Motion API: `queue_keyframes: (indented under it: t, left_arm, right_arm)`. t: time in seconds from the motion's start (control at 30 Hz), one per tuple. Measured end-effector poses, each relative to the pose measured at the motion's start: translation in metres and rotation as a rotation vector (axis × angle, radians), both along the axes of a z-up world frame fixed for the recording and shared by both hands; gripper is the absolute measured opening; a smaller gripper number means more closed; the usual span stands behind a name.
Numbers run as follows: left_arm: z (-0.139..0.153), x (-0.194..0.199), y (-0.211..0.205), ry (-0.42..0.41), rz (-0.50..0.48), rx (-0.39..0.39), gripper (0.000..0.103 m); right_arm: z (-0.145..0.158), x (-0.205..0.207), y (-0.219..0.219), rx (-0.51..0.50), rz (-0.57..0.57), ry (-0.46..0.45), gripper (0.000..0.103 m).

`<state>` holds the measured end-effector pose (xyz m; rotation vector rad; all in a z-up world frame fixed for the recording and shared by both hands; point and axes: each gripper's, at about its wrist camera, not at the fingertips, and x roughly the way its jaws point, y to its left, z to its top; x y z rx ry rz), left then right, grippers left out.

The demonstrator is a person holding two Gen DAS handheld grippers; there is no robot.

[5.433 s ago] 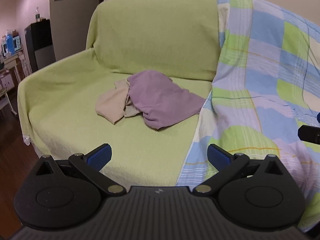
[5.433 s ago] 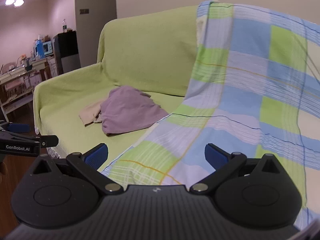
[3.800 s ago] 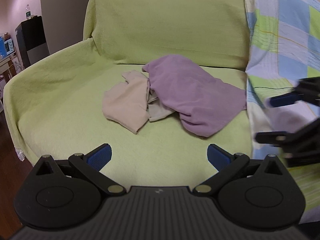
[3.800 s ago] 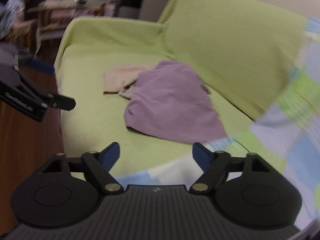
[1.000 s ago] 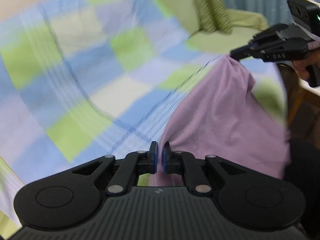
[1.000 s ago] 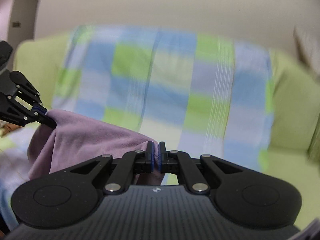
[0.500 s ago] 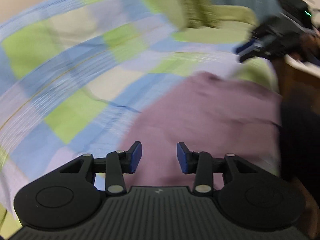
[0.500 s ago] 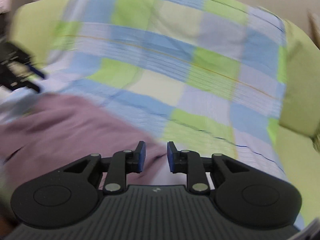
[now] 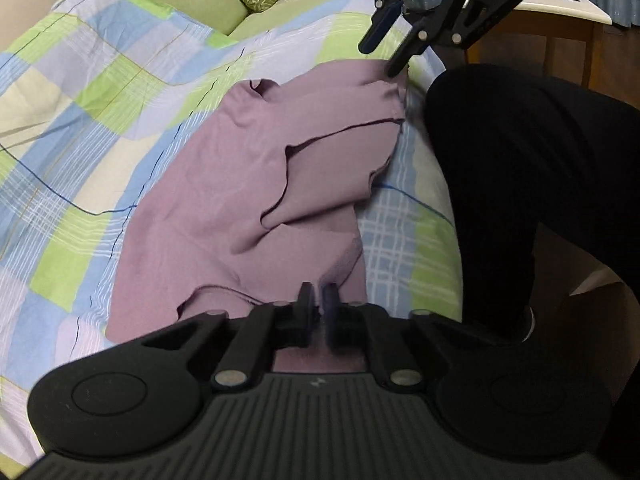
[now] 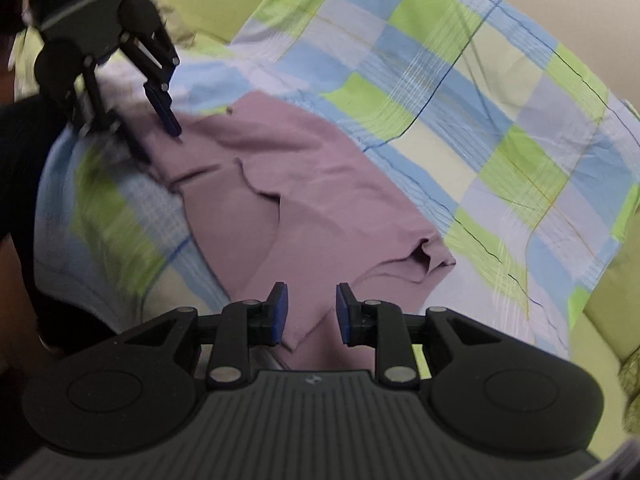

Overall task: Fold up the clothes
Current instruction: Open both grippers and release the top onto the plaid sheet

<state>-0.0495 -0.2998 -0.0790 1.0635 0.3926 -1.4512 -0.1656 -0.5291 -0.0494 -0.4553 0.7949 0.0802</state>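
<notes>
Two grippers over the purple garment (image 9: 256,184): left gripper (image 9: 319,300) clenched, right gripper (image 10: 308,312) opening

You have soft, even indoor light in both views, rather dim, with no hard shadows and no glare. The light source itself is not visible. In your left wrist view the purple garment (image 9: 256,184) is sharp, and its folds carry only thin dark lines of shadow. The person's dark trouser leg (image 9: 532,168) is almost pure black with no detail. In your right wrist view the checked sheet (image 10: 460,92) is slightly smeared, and the lower left part of it is strongly blurred by motion. The left gripper (image 10: 158,128) there is also soft. Both pictures bend at the edges, and the corners go dark.
</notes>
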Motion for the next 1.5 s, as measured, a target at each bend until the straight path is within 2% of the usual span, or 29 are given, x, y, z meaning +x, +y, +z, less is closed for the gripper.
queue_keyframes:
  t: [0.07,0.13,0.3,0.5,0.57,0.6,0.63,0.8,0.9,0.97,1.17,1.33,1.5]
  left_arm:
    - [0.005,0.003,0.001,0.036,0.01,-0.02,0.0]
    - [0.012,0.01,0.003,0.078,0.035,-0.051,0.0]
    - [0.033,0.028,0.008,0.158,0.108,-0.13,0.0]
    - [0.037,0.038,0.005,0.159,0.146,-0.14,0.0]
    - [0.037,0.038,0.005,0.157,0.15,-0.14,0.0]
    - [0.038,0.038,0.006,0.157,0.151,-0.141,0.0]
    - [0.039,0.038,0.007,0.159,0.15,-0.144,0.0]
    - [0.046,0.043,0.008,0.182,0.156,-0.171,0.0]
    - [0.053,0.047,0.009,0.204,0.159,-0.194,0.0]
    - [0.055,0.047,0.009,0.196,0.151,-0.186,0.0]
    - [0.045,0.048,0.006,0.209,0.158,-0.173,0.0]
    - [0.041,0.048,0.003,0.208,0.155,-0.165,0.0]
    - [0.038,0.048,0.001,0.204,0.159,-0.163,0.0]
  right_arm:
    - [-0.002,-0.001,0.002,-0.022,0.04,0.03,0.025]
    - [-0.007,-0.002,0.007,-0.046,0.087,0.054,0.032]
    - [-0.024,0.003,0.019,-0.16,0.181,0.077,0.031]
    - [-0.047,0.013,0.024,-0.287,0.261,0.136,0.025]
    - [-0.046,0.011,0.027,-0.289,0.273,0.131,0.018]
    - [-0.045,0.009,0.028,-0.289,0.278,0.128,0.008]
    - [-0.039,0.007,0.026,-0.272,0.266,0.118,0.006]
    - [-0.013,-0.001,0.019,-0.202,0.215,0.063,0.003]
    - [0.005,0.003,0.015,-0.193,0.202,0.046,0.003]
    - [0.015,0.009,0.011,-0.159,0.202,0.079,0.003]
    - [0.005,0.023,0.01,-0.125,0.211,0.115,0.003]
    - [-0.015,0.021,0.017,-0.12,0.209,0.128,0.012]
    - [-0.013,0.016,0.027,-0.075,0.241,0.12,0.022]
